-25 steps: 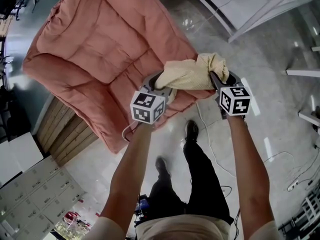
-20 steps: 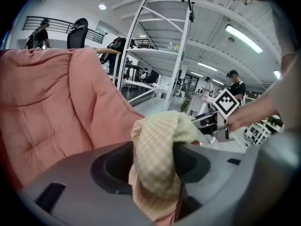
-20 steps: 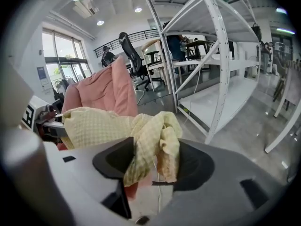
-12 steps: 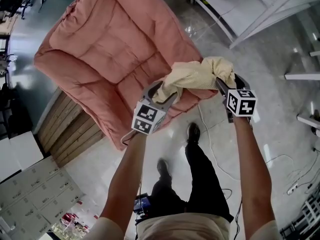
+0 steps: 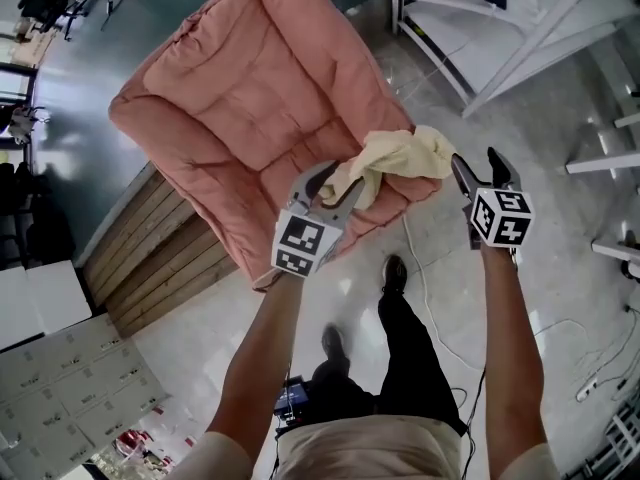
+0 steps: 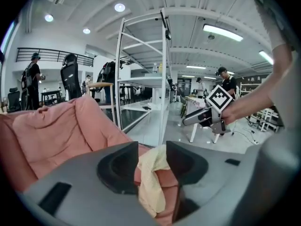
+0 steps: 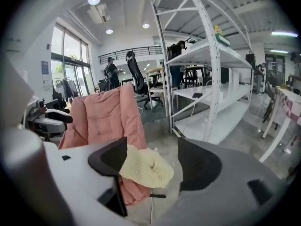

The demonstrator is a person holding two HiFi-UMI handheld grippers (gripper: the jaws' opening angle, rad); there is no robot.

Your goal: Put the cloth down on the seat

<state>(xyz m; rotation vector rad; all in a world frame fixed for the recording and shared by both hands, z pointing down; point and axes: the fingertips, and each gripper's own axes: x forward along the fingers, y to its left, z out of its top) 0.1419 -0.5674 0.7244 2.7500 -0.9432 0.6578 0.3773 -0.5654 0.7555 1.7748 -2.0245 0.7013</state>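
The pale yellow cloth (image 5: 398, 158) lies crumpled on the front edge of the pink quilted seat (image 5: 250, 98). One corner droops over the rim. My left gripper (image 5: 338, 180) hovers at the cloth's left end. Its jaws have just been closing a little but stand apart, and the cloth (image 6: 150, 182) shows in the gap below them, unpinched. My right gripper (image 5: 477, 160) is lifted off to the right, clear of the cloth. Its jaws have just been opening and hold nothing. From it the cloth (image 7: 146, 168) shows on the seat (image 7: 103, 117) beneath.
A white metal shelving rack (image 5: 500, 28) stands just right of the seat. Wooden boards (image 5: 150, 258) lie left of the seat and grey lockers (image 5: 50, 368) farther left. A white cable (image 5: 425, 288) runs over the glossy floor by the person's shoes (image 5: 395, 270). People stand in the background.
Both grippers let go of the cloth and rose away from the seat. The right one came fully clear. The cloth stayed on the seat's front edge.
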